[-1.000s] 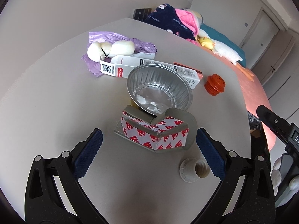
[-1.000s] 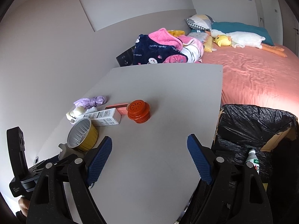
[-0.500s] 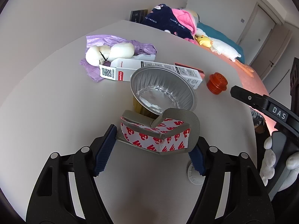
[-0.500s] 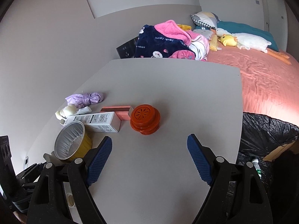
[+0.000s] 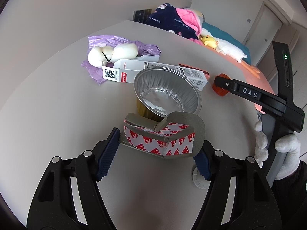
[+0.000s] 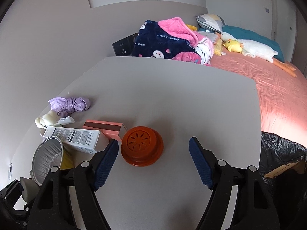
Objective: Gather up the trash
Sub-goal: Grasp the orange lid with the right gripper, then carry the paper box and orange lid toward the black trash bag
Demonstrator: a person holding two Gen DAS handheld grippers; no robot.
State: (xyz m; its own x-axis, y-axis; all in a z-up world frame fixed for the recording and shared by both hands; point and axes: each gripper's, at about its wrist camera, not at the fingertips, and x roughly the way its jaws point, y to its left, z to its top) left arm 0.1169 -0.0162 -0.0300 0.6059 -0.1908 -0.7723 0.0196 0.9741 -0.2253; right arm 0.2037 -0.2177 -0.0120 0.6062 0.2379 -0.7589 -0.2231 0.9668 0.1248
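Foam corner scrap [image 5: 163, 134] with printed backing, crinkled foil cup [image 5: 167, 94]

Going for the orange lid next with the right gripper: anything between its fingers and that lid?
Nothing visible. The round orange plastic lid lies just ahead of the open right gripper, nearer its left finger; the pink box sits behind it.

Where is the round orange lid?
In the right wrist view, the round orange plastic lid lies on the grey table, just ahead of the right tool, beside the pink box.
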